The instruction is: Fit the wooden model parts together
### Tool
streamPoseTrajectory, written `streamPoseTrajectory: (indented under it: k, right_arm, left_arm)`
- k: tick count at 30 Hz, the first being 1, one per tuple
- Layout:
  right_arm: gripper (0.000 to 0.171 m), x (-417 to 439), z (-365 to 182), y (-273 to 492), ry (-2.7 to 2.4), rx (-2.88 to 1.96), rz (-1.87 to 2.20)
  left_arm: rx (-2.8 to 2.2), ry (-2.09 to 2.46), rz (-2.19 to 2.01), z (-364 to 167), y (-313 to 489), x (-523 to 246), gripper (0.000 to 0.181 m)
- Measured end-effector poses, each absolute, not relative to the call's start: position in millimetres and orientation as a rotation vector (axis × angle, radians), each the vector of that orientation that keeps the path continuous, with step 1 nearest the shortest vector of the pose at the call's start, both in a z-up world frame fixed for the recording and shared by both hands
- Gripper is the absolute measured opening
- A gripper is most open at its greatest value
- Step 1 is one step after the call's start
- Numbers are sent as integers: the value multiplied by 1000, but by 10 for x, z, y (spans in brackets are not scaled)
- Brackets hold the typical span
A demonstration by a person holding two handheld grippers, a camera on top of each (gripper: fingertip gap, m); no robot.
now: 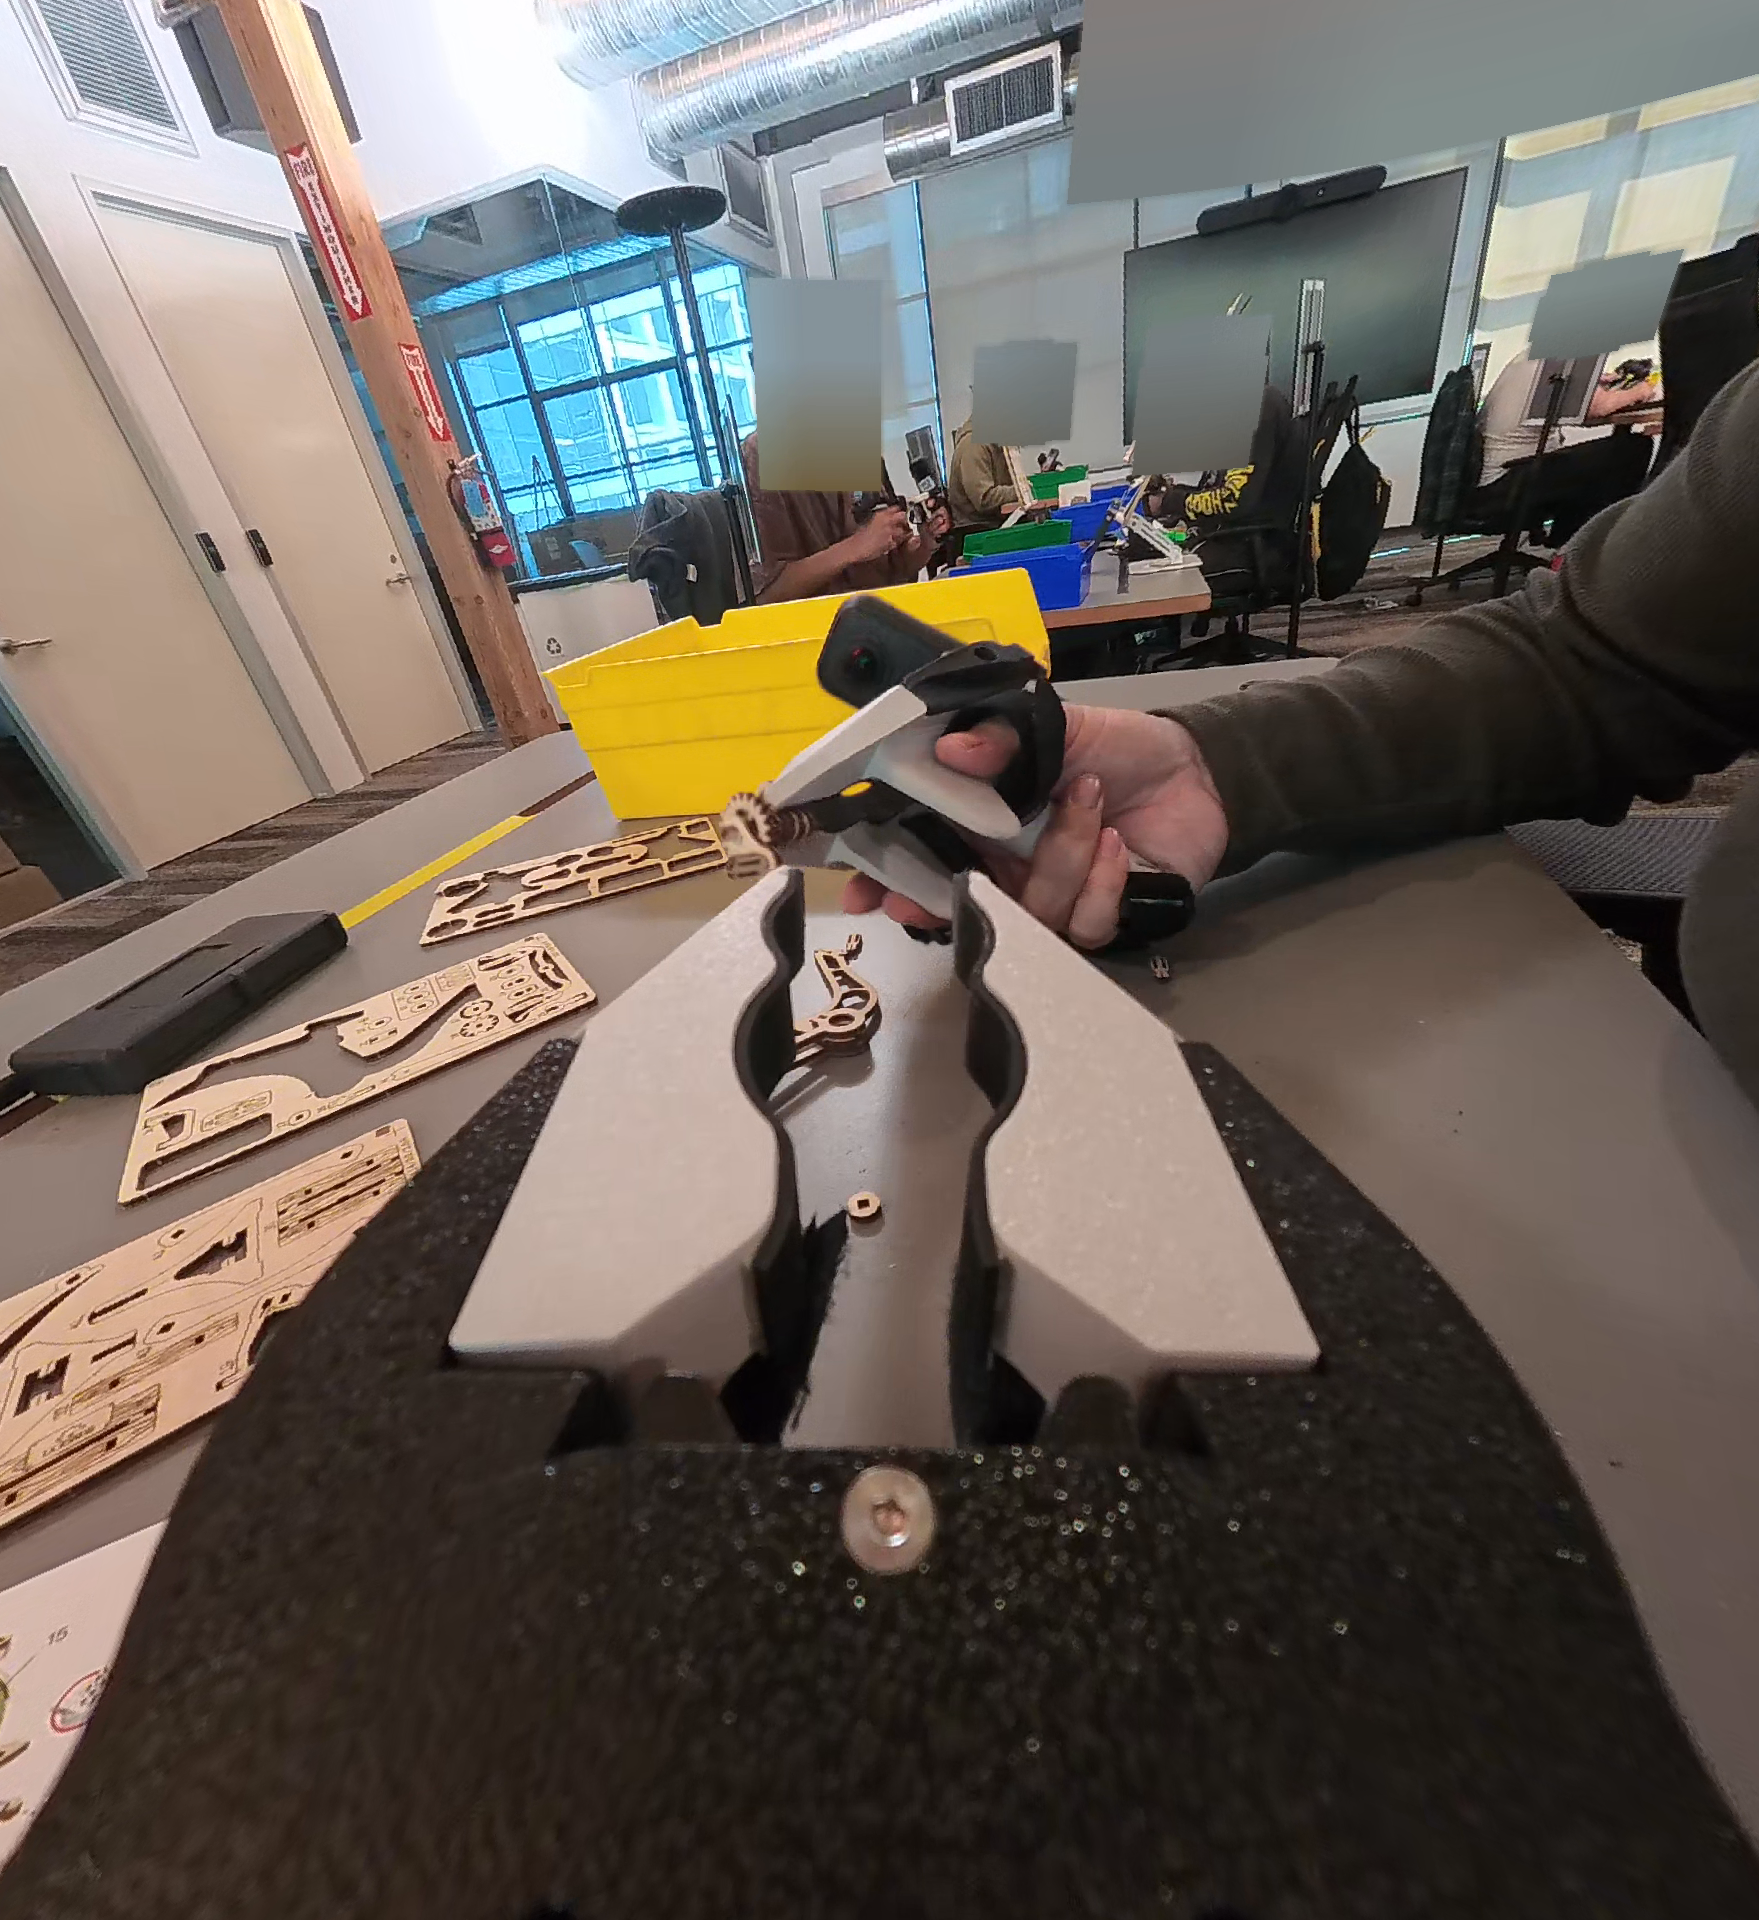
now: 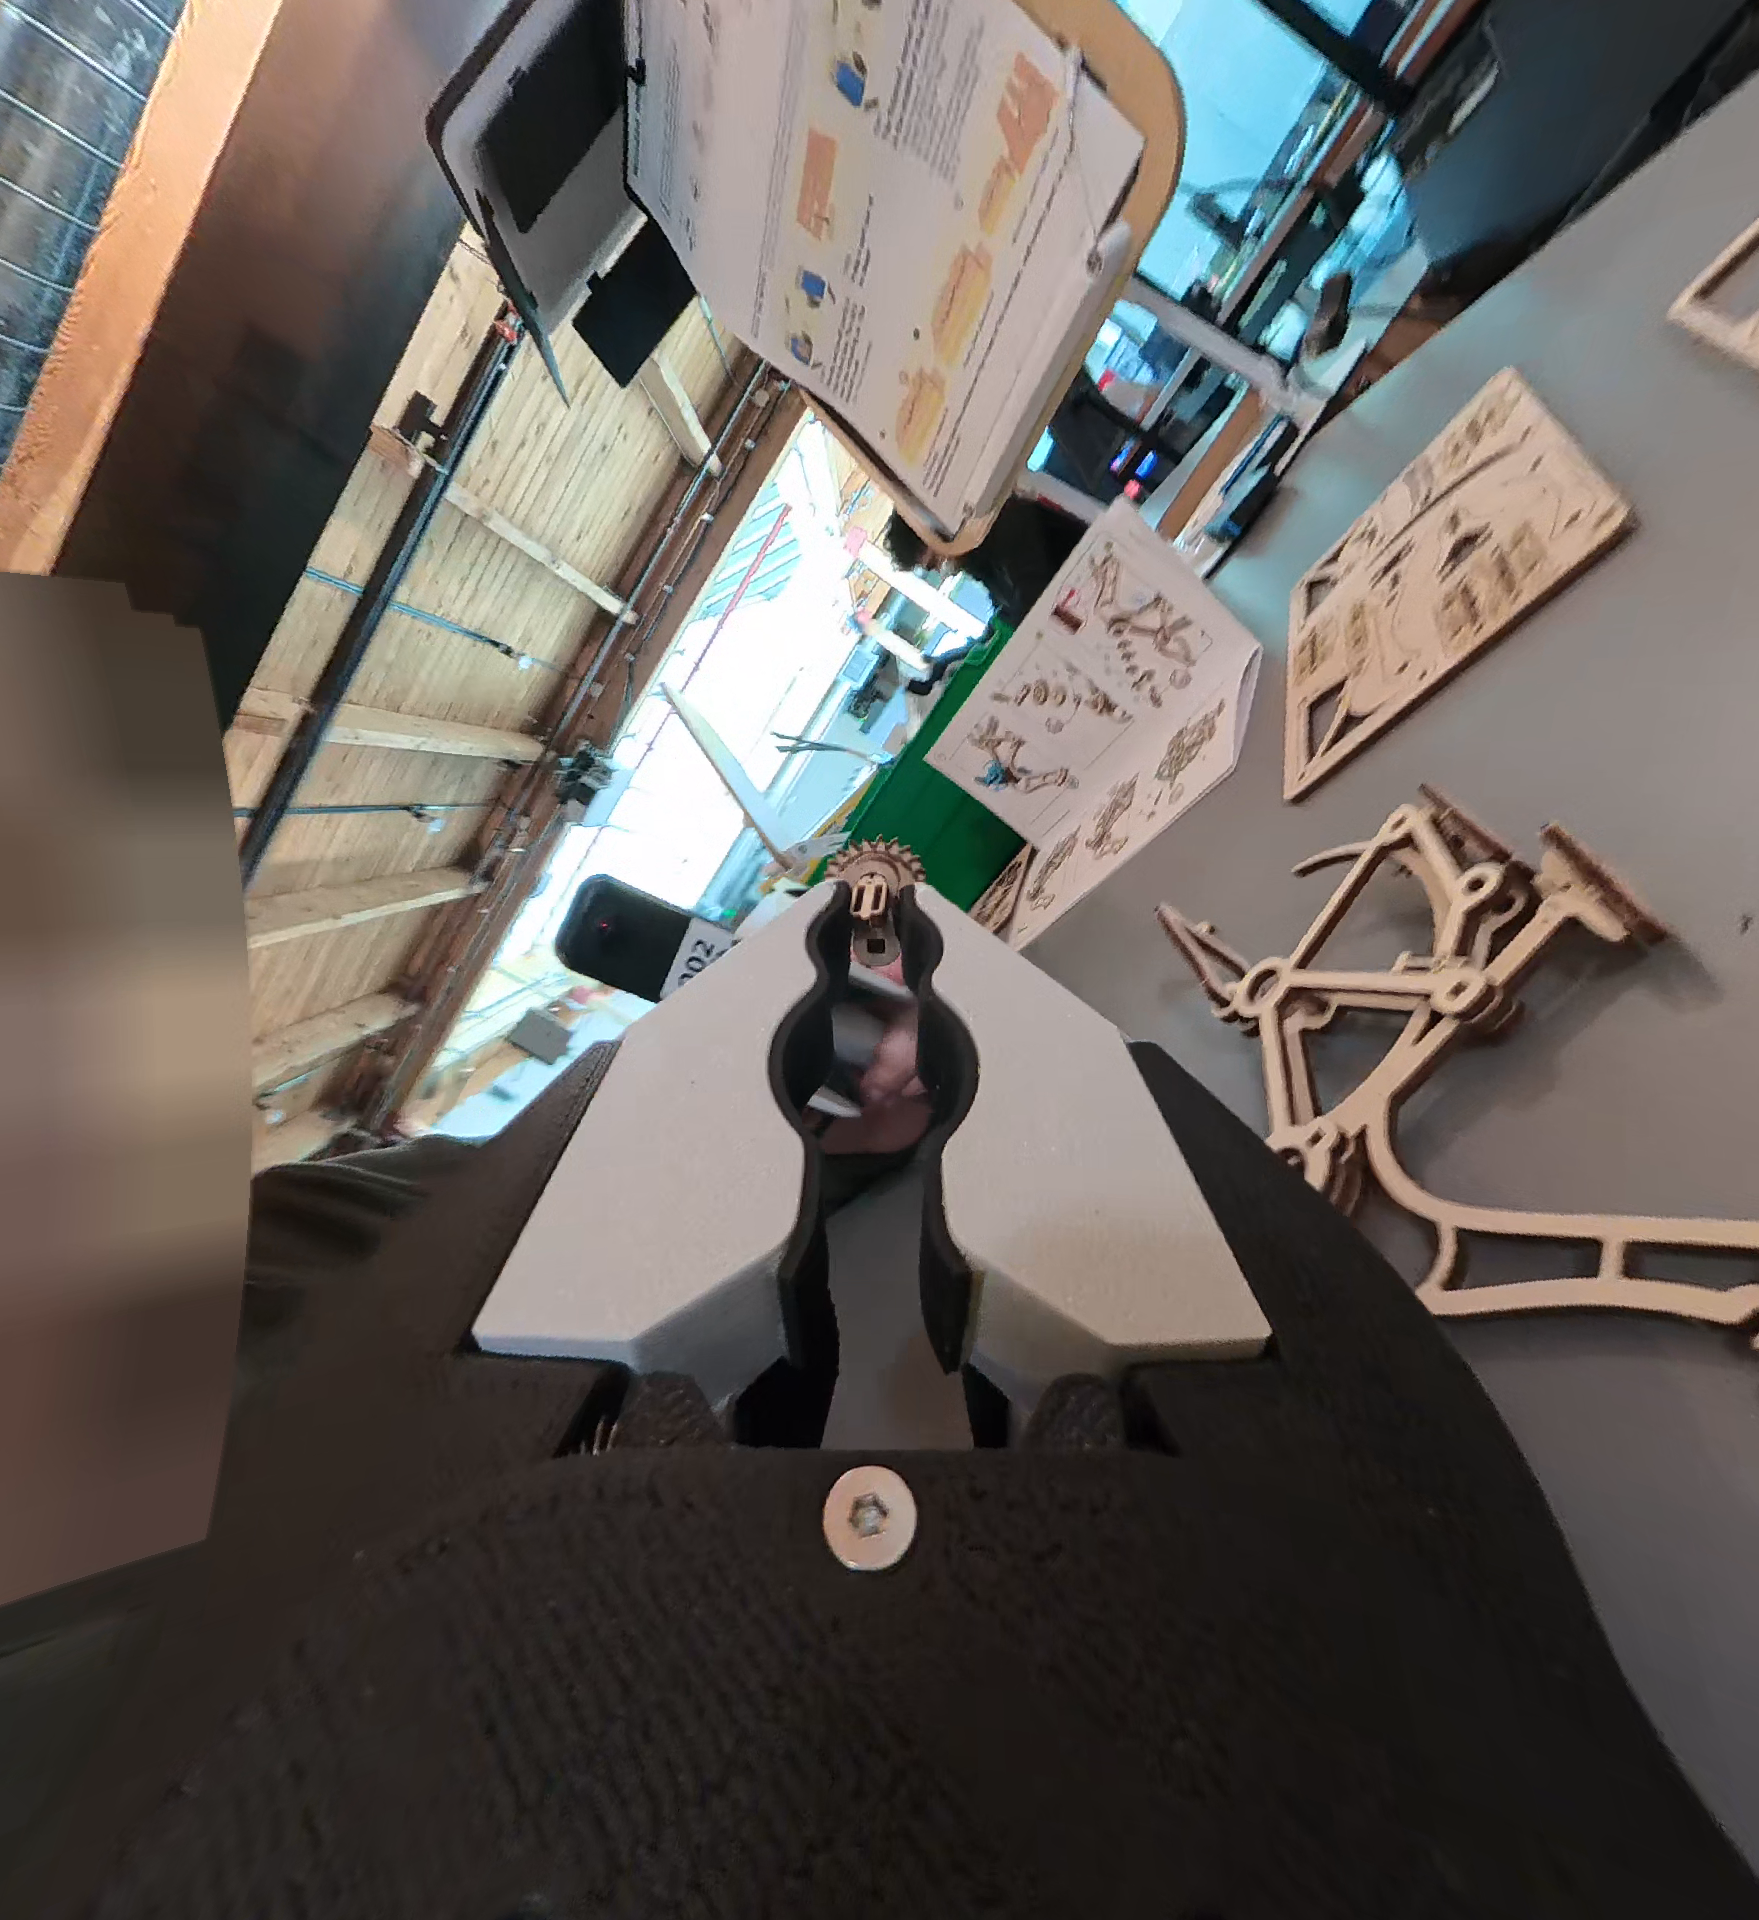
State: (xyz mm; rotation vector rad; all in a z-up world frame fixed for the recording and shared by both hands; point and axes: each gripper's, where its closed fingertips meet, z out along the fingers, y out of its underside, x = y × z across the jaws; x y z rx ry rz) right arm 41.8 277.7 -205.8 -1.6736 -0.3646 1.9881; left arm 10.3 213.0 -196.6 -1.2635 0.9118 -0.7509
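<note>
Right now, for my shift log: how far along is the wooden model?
Done: a partly built frame lies on the table. In hand: the right gripper pinches a small gear; the left gripper is open. Left: the curved piece and part sheets.

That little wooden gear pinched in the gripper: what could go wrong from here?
1. The right gripper holds the small toothed wooden gear only at its fingertips, above the grey table; it could slip and drop.
2. The open left gripper hangs over a curved wooden arm piece and a tiny wooden washer; lowering might knock them.
</note>
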Motion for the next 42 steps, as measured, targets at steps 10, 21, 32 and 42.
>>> streamPoseTrajectory:
  k: [10, 21, 32, 42]
  right_arm:
    - [8, 617, -2539, 2744, -879, -2007, 1487]
    - [7, 824, -2588, 2830, -972, -2050, 1253]
    - [7, 790, -2685, 2804, -1010, -2067, 1218]
    - [7, 814, -2696, 2844, -1041, -2054, 1129]
  left_arm:
    - [-1262, 913, -751, -1966, 2127, 106, 24]
    - [-1264, 917, -749, -1973, 2128, 112, 23]
    - [-1262, 924, -747, -1978, 2124, 117, 22]
    - [-1262, 930, -745, -1982, 2119, 122, 22]
